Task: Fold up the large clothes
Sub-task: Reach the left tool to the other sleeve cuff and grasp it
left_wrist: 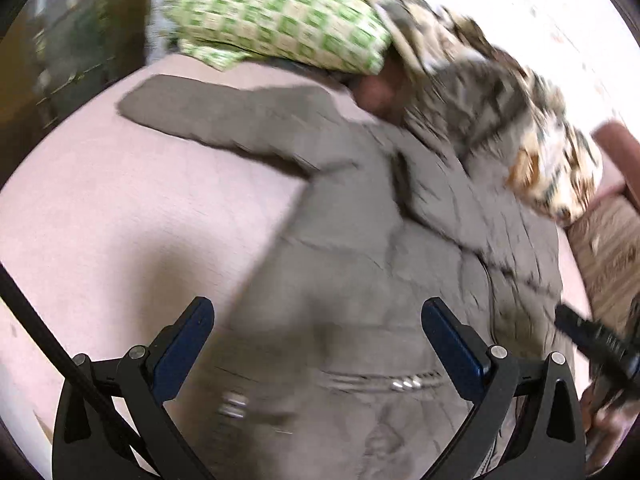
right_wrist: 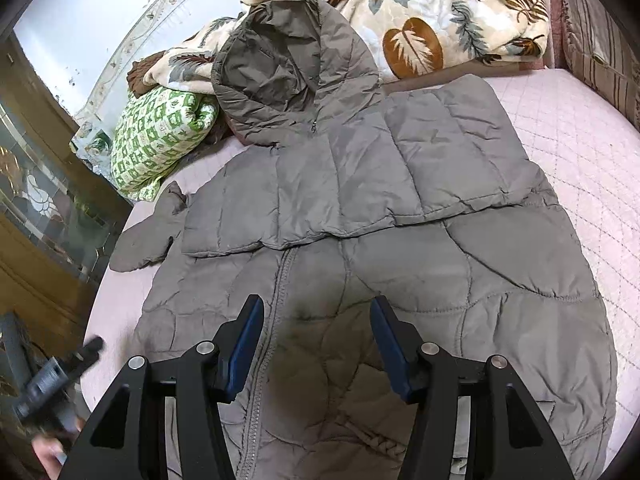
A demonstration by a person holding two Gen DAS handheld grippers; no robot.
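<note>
A large grey quilted hooded jacket (right_wrist: 360,248) lies spread on the pink bed (right_wrist: 580,152), zipper up. One sleeve is folded across the chest; the other sleeve (right_wrist: 144,236) sticks out to the left. My right gripper (right_wrist: 316,320) is open and empty, just above the jacket's lower front beside the zipper. In the blurred left wrist view, my left gripper (left_wrist: 316,320) is open and empty above the jacket (left_wrist: 360,260), with the free sleeve (left_wrist: 208,120) stretched out on the bed (left_wrist: 100,220). The left gripper's body also shows in the right wrist view at the bottom left.
A green checked pillow (right_wrist: 156,144) and a leaf-print blanket (right_wrist: 420,32) lie at the bed's head, under the hood. A striped cushion (right_wrist: 600,56) sits at the far right. A wooden cabinet with glass (right_wrist: 44,216) stands along the bed's left.
</note>
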